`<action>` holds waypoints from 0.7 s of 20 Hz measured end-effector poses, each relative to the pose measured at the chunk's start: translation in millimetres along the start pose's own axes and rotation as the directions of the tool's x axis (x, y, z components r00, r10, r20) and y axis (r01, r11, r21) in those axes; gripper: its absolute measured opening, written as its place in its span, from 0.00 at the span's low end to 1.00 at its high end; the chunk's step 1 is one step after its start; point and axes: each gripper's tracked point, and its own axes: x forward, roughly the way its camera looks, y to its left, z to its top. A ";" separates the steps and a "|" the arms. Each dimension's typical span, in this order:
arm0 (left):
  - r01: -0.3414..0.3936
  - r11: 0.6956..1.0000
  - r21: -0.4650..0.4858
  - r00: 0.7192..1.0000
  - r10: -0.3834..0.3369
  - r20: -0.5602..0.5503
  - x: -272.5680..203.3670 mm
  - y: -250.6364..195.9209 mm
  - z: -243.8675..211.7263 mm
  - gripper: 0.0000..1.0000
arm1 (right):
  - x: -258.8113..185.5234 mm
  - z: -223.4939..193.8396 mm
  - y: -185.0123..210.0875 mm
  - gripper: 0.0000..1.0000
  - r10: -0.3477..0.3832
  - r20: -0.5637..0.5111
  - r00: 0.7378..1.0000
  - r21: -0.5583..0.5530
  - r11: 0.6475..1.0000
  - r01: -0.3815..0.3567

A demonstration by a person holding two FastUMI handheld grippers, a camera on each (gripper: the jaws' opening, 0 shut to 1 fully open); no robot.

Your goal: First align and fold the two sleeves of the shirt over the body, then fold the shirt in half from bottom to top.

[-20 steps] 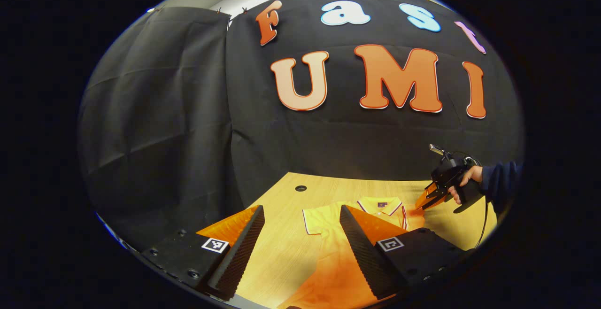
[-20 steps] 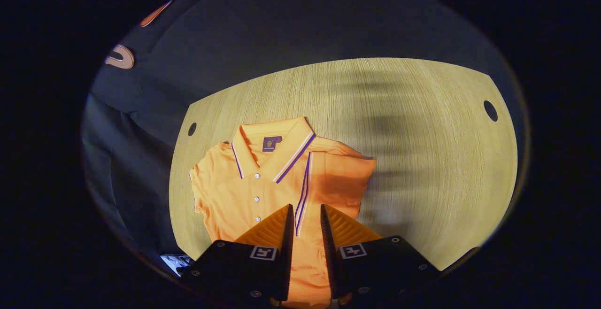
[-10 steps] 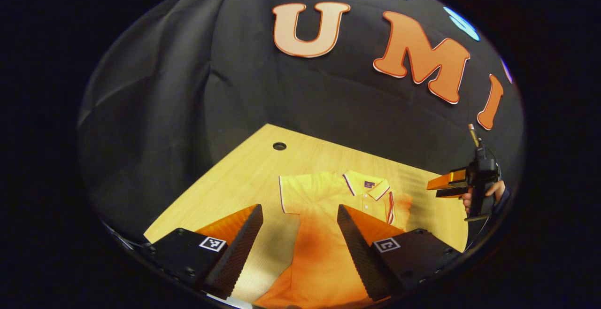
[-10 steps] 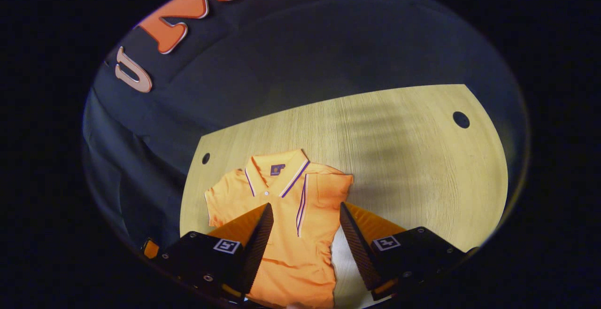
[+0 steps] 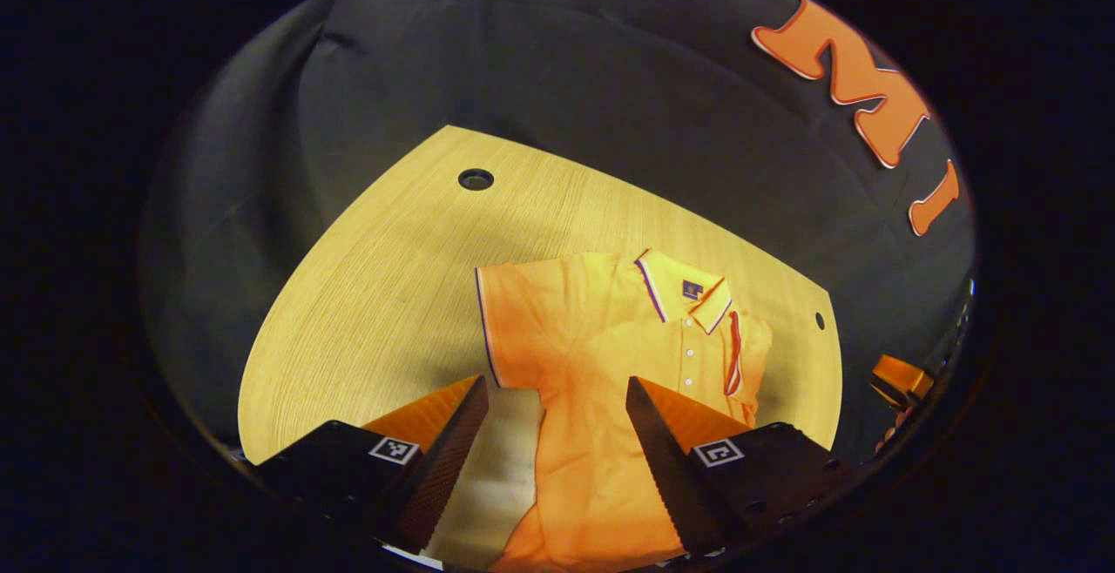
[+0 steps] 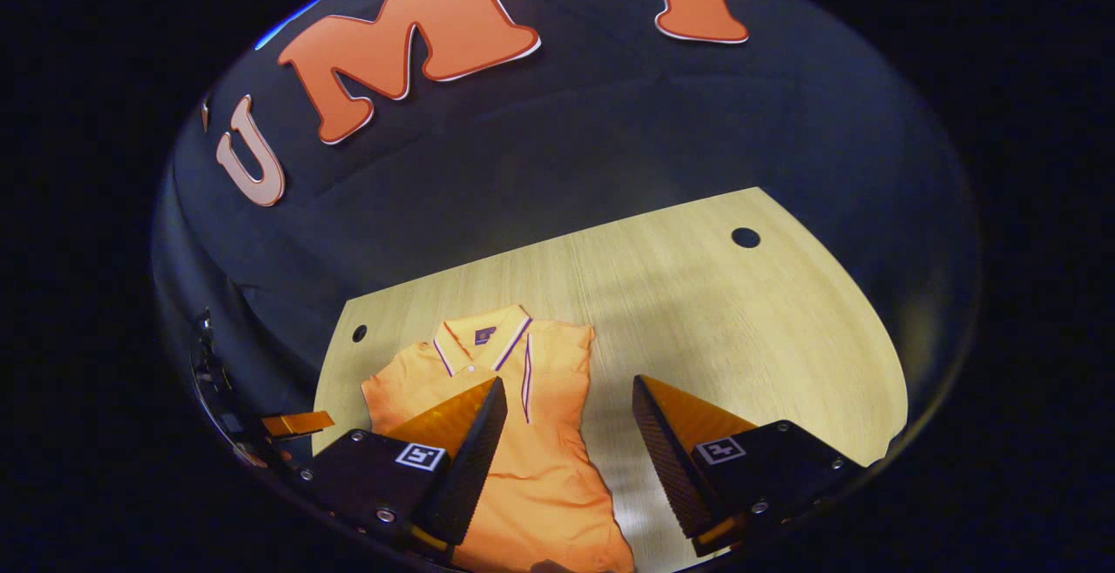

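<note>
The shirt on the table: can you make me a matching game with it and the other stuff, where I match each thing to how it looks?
Things:
1. shirt
2. table
3. collar
4. left gripper

How it looks:
A. pale wood with round holes
B. open, fingers apart over the shirt
C. orange, one sleeve folded over the body
D. edged with dark and white stripes

Pairs: 1-C, 2-A, 3-D, 4-B
</note>
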 end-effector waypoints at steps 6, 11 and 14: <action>-0.039 0.998 0.052 0.983 0.048 -0.180 74.8 21.6 16.1 0.98 | -60.5 -33.1 -2.0 0.90 -0.085 0.087 0.993 0.039 0.996 0.082; -0.100 0.993 0.055 0.949 0.112 -0.294 112.1 39.6 9.1 0.95 | -102.4 -50.7 -10.6 0.91 -0.138 0.139 0.981 0.052 0.990 0.132; -0.145 0.985 0.088 0.932 0.166 -0.321 127.5 47.0 7.2 0.95 | -115.8 -54.3 -20.5 0.92 -0.170 0.155 0.973 0.073 0.984 0.160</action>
